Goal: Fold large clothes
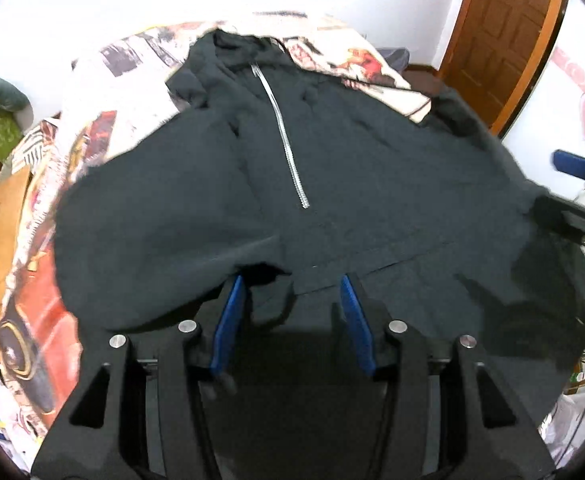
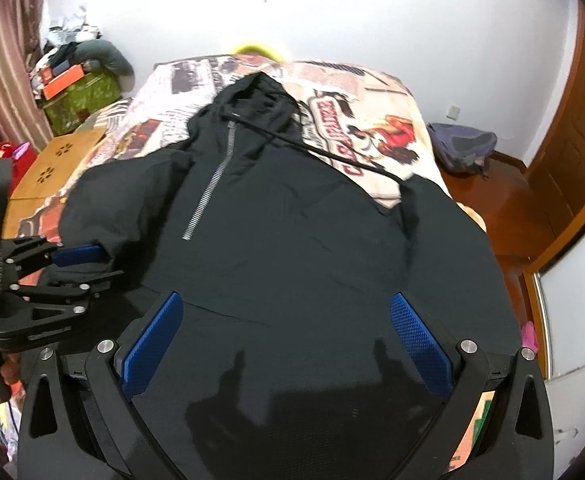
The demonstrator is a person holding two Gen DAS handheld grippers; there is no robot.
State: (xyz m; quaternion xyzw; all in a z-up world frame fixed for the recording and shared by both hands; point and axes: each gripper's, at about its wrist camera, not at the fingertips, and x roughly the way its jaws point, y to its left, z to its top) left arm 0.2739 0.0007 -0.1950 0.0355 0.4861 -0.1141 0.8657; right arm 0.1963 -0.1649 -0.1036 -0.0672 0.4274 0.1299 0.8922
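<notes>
Hoodie [image 2: 292,220], black with a silver half zip [image 2: 212,184], lies spread face up across the bed [image 2: 372,92], hood toward the far edge and hem at the near edge. Left gripper [image 1: 292,292] stands part open, a sleeve cuff bunched between its blue pads. Right gripper [image 2: 288,320] spreads wide above the hem, gripping nothing.

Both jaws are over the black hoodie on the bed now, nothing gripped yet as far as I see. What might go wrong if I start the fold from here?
1. The long black drawstring trails off the black zip-neck hooded jacket onto the printed bedspread; it may stay outside the fold.
2. The jacket's right side hangs past the bed edge, so it may slide off.
3. The left gripper hovers at bunched sleeve fabric; it could pinch extra layers.
</notes>
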